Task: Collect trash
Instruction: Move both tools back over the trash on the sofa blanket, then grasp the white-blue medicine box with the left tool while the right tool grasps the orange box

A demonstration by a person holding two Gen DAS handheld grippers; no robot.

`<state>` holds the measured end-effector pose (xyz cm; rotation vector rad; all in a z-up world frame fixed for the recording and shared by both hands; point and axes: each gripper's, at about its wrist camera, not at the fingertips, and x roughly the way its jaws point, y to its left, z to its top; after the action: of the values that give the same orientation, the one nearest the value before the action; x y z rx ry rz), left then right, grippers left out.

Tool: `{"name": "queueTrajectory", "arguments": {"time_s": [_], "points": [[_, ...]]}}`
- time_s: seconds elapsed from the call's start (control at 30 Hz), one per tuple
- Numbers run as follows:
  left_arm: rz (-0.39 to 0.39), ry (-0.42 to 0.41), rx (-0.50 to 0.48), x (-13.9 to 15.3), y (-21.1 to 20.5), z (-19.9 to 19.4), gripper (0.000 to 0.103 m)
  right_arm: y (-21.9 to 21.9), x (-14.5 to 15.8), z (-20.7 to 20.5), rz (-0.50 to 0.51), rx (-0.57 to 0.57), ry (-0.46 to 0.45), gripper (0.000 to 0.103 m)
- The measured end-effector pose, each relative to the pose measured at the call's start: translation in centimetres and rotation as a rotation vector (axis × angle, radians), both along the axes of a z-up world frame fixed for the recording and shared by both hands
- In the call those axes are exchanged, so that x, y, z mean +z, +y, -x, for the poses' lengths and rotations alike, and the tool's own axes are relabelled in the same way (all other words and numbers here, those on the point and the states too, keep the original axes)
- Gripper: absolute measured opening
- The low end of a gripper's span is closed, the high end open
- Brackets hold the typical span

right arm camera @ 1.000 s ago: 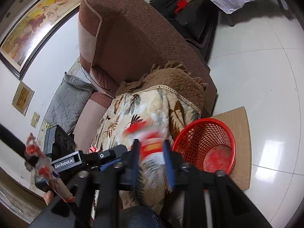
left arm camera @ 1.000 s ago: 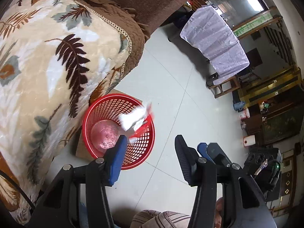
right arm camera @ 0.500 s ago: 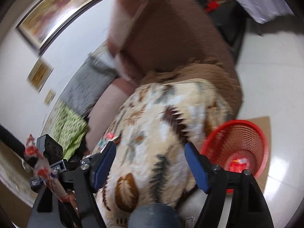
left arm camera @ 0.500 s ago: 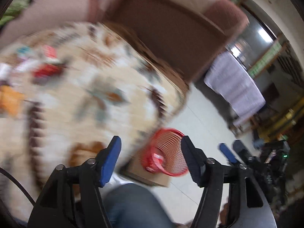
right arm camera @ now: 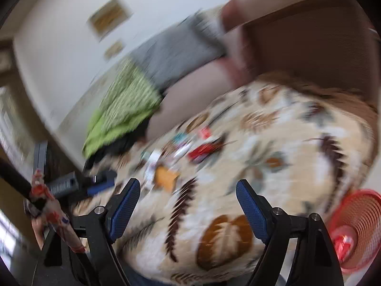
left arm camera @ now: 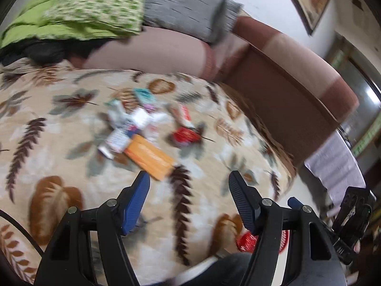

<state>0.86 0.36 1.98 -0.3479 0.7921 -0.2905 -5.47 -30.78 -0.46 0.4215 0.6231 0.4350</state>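
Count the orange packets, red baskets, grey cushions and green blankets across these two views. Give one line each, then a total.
Orange packet: 1
Red basket: 1
Grey cushion: 1
Green blanket: 1
Total: 4

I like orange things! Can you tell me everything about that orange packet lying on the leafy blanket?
The orange packet is flat and long, like a wrapper or thin carton; the picture is too blurry to read any print. It lies flat and slantwise on the leaf-patterned blanket, at the near edge of a little pile of trash. One end touches a white wrapper. Nothing holds it.
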Motion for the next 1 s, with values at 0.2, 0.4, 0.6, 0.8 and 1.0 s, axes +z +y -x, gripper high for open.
{"name": "queueTrajectory", "arguments": {"time_s": [0.2, 0.4, 0.6, 0.8, 1.0], "points": [[0.024, 0.027, 0.078, -0.7, 4.2, -1.8, 0.068, 5.1, -1.4, -4.7, 0.021, 0.148, 0.015, 0.087], [0.002, 0.066, 0.093, -1.3, 5.3, -4.5, 0.068, 8.3, -4.0, -9.9, -0.039, 0.226, 0.099, 0.087], [-0.110, 0.103, 0.034, -3.1, 3.6, -9.9, 0.068, 10.9, -7.4, -15.2, -0.036, 0.278, 0.195, 0.085], [-0.199, 0.142, 0.012, -7.1, 3.0, -14.2, 0.068, 12.3, -11.0, -19.4, -0.021, 0.277, 0.268, 0.082], [-0.210, 0.165, 0.019, -9.5, 3.5, -16.0, 0.068, 12.4, -13.8, -21.6, -0.089, 0.277, 0.317, 0.073]]}}
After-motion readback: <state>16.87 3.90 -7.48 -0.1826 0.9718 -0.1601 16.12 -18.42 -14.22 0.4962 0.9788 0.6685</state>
